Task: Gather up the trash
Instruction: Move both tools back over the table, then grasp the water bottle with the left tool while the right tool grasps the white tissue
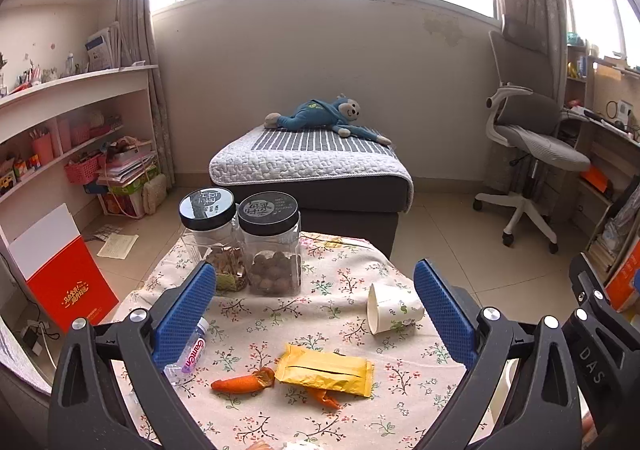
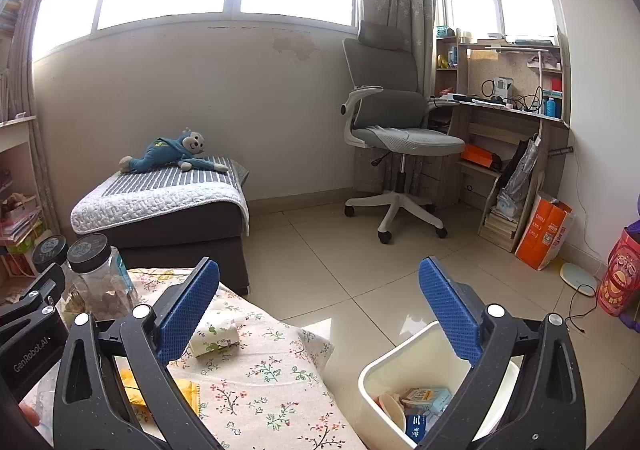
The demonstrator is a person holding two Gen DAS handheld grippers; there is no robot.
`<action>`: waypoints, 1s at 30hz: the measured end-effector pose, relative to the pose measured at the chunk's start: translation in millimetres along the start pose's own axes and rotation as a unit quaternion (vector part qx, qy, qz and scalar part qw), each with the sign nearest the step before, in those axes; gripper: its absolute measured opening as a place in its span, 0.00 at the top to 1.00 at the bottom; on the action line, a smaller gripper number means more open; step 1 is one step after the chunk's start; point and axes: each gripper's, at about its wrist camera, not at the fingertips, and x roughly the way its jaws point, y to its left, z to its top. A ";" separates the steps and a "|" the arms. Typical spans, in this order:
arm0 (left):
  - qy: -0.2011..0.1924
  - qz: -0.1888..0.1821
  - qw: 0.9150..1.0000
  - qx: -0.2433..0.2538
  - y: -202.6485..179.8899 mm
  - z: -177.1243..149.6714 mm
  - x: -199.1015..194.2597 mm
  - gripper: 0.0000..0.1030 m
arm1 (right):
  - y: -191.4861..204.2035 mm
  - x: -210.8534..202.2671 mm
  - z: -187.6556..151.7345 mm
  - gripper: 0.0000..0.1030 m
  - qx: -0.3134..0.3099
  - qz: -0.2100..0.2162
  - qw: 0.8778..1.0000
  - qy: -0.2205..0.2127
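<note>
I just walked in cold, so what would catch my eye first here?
Probably the yellow packet in the middle of the flowered tablecloth, with an orange wrapper just left of it and a tipped paper cup behind. Off the table's right edge stands a white bin already holding trash.

Floral cream tablecloth [image 1: 320, 314], yellow packet [image 1: 326, 370], orange wrapper [image 1: 240, 384], white bin [image 2: 404, 374].
</note>
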 end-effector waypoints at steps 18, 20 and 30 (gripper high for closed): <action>0.326 0.040 0.944 0.037 150.8 -63.8 163.8 0.07 | 113.2 36.7 -59.9 0.07 -0.157 0.195 0.950 0.189; 0.370 0.042 0.927 0.038 163.7 -78.8 186.5 0.07 | 121.1 42.8 -72.3 0.07 -0.174 0.226 0.931 0.228; 0.450 0.023 0.891 0.058 178.6 -122.0 231.0 0.19 | 159.6 50.6 -134.7 0.07 -0.257 0.329 0.836 0.355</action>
